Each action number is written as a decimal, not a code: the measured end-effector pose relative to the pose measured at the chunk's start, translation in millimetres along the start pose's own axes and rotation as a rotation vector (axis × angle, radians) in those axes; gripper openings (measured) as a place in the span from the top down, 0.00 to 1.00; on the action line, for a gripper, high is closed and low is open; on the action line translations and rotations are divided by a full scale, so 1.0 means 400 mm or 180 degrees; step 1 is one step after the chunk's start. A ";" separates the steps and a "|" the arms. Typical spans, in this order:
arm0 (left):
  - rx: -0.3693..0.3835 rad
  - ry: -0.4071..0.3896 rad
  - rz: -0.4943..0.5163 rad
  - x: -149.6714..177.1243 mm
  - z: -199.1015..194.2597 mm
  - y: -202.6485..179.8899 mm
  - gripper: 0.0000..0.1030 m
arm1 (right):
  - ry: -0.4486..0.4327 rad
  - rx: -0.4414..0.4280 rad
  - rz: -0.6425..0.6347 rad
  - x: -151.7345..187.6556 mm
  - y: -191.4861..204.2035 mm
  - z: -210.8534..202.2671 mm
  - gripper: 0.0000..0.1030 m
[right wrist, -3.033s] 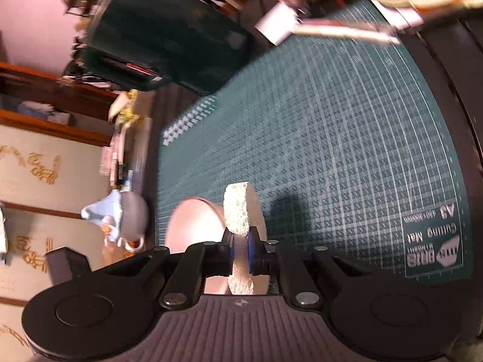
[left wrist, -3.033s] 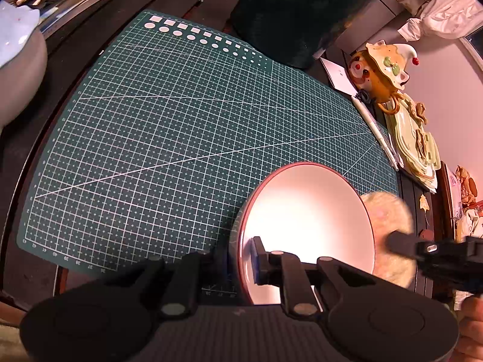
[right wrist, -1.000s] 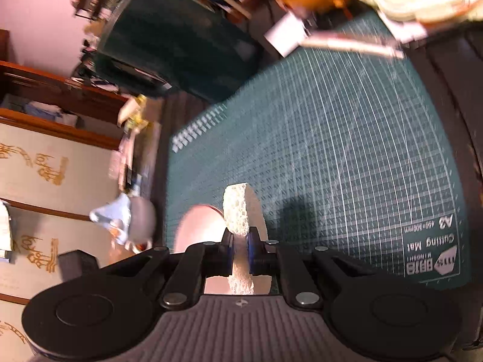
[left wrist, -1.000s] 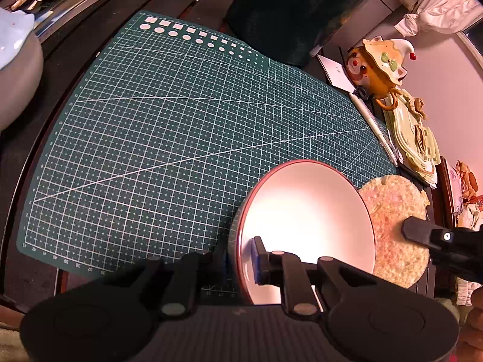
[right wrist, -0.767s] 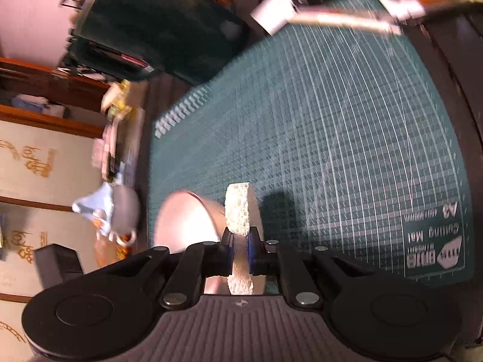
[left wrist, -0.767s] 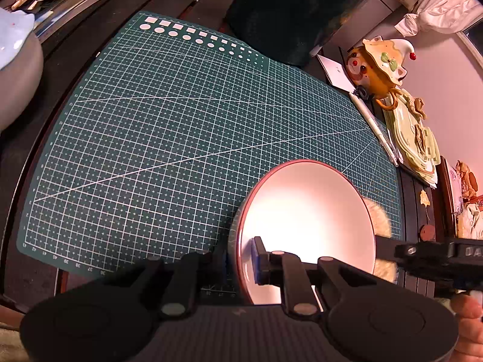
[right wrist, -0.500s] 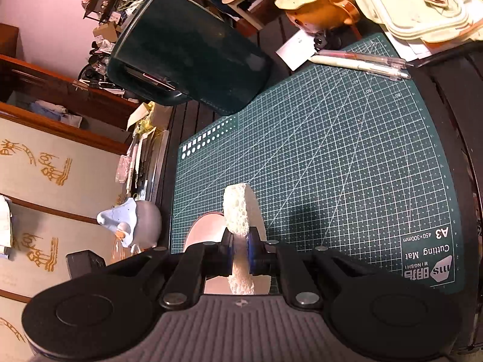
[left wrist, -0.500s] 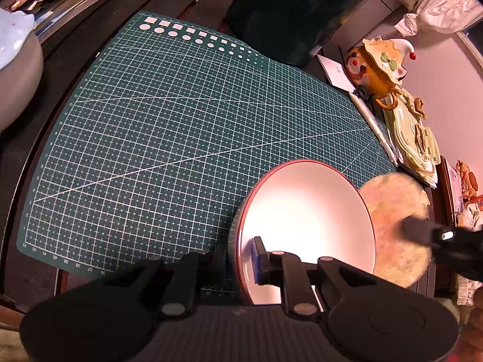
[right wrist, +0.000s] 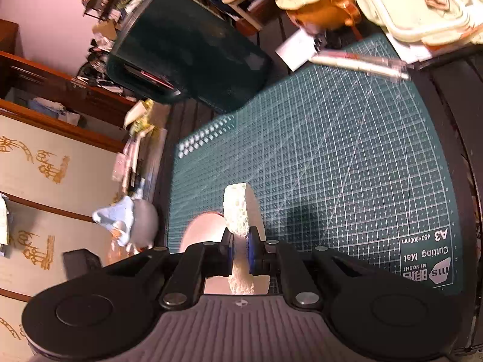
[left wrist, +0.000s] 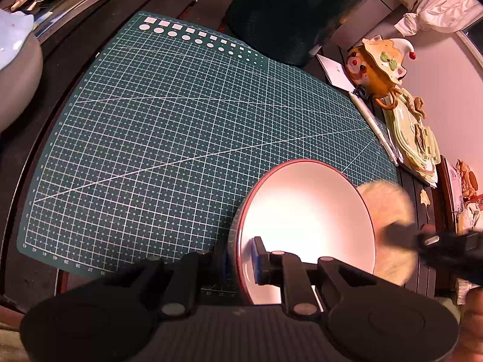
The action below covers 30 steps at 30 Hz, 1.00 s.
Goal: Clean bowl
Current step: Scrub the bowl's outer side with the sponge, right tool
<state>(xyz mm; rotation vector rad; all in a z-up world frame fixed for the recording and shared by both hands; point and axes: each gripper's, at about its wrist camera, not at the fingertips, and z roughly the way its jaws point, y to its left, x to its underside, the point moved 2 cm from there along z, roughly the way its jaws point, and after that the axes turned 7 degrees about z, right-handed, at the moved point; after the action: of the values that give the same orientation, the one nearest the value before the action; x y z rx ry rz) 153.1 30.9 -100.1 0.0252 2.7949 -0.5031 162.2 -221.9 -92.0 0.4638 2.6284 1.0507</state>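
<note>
Scrubbing is under way: the bowl (left wrist: 305, 229) is held on edge over the near right part of the green cutting mat (left wrist: 181, 138), and the round sponge (left wrist: 389, 226) sits against its far, outer side, behind the right rim as the left wrist view shows it. Half a second earlier the sponge reads as a sharp disc a little higher beside the rim; now it is smeared by motion and lower, as it was in the frame before that. The disc thus swings back and forth along the outer wall, which suggests repeated wiping strokes rather than one pass. The bowl itself has not shifted against the mat grid over the last second, so the hold is steady.

The bowl has a pale, glossy, evenly lit interior with a thin red-brown rim. No residue is visible inside; the outer wall is hidden from the left wrist view and only a pink sliver (right wrist: 205, 229) shows in the right wrist view.

The left gripper (left wrist: 240, 259) is clamped on the bowl's near rim, one pad inside and one outside. The right gripper (right wrist: 240, 255) is clenched on the sponge (right wrist: 240, 211), its blue pads pinching the disc on edge.

Further out lie a dark green bag (right wrist: 193, 48), a pen (left wrist: 374, 126) at the mat's far edge, a clown-faced orange pot (left wrist: 377, 66) and stacked pale lidded containers (right wrist: 422, 3).
</note>
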 end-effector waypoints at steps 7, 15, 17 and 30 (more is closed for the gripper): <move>0.0011 0.0008 0.0016 0.000 0.002 0.009 0.86 | -0.0032 -0.0047 -0.0004 -0.001 0.005 -0.014 0.92; 0.0007 0.0007 0.0017 0.001 0.001 0.008 0.86 | 0.0080 0.0053 0.0011 -0.006 -0.006 0.025 0.92; 0.0011 0.0006 0.0017 0.003 0.000 0.006 0.86 | 0.0122 0.0079 0.0034 -0.004 -0.011 0.031 0.92; 0.0014 0.0011 0.0020 0.002 0.001 0.009 0.86 | 0.0136 0.0117 0.0034 0.001 -0.009 0.031 0.92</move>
<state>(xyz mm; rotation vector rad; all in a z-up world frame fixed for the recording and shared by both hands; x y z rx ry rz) 152.7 34.3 -101.9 0.0357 2.7963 -0.5081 165.6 -216.6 -103.3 0.4688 2.6895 1.0282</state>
